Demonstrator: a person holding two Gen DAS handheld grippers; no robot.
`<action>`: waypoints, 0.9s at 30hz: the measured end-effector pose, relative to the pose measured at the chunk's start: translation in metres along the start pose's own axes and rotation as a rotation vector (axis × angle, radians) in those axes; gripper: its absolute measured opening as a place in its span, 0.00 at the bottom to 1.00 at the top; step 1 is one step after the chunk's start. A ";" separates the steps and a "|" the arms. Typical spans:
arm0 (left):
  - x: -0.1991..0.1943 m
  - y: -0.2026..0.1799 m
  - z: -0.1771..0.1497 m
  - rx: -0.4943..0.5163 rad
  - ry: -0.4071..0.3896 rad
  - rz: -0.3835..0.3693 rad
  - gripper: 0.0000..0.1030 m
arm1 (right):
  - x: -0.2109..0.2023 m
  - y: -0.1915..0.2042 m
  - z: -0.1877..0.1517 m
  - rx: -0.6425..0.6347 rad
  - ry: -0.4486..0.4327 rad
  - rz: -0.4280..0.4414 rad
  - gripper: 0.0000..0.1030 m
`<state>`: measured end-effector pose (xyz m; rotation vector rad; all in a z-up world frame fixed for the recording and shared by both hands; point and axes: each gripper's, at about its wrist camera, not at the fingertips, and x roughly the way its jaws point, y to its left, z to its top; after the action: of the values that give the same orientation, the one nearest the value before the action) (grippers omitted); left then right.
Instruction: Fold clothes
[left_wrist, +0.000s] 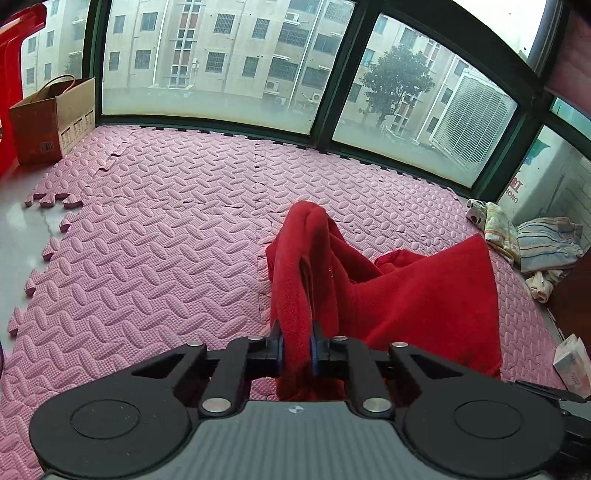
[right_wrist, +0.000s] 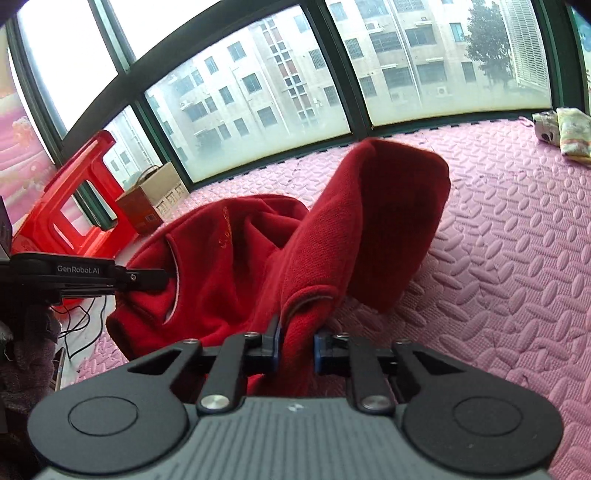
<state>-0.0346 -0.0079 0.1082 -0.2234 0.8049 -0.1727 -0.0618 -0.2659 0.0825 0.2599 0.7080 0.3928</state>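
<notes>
A red fleece garment (left_wrist: 413, 291) hangs between my two grippers above the pink foam mat (left_wrist: 166, 240). My left gripper (left_wrist: 297, 343) is shut on a bunched edge of it; the cloth drapes over the fingers and hides the tips. In the right wrist view the same red garment (right_wrist: 236, 258) spreads to the left, with a fold standing up at the middle. My right gripper (right_wrist: 295, 343) is shut on another edge of it. The left gripper (right_wrist: 147, 278) shows at the left of that view, pinching the garment near a neck opening.
A brown paper bag (left_wrist: 55, 122) and a red plastic stool (right_wrist: 74, 206) stand by the window at the mat's far left. Folded striped and patterned cloths (left_wrist: 546, 247) lie at the right. A small box (left_wrist: 572, 363) lies near the right edge. Cables (right_wrist: 85, 321) lie on the floor.
</notes>
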 end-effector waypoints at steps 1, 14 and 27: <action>-0.007 0.001 -0.002 -0.003 -0.001 -0.012 0.13 | -0.010 0.004 0.006 -0.020 -0.018 0.021 0.13; -0.027 0.021 -0.081 -0.018 0.172 -0.076 0.14 | -0.039 -0.003 -0.040 -0.098 0.198 0.013 0.20; -0.037 0.012 -0.036 0.083 0.083 -0.018 0.54 | -0.053 -0.037 0.026 -0.149 0.069 -0.146 0.45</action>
<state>-0.0850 0.0072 0.1064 -0.1459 0.8761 -0.2327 -0.0718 -0.3251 0.1185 0.0532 0.7566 0.3148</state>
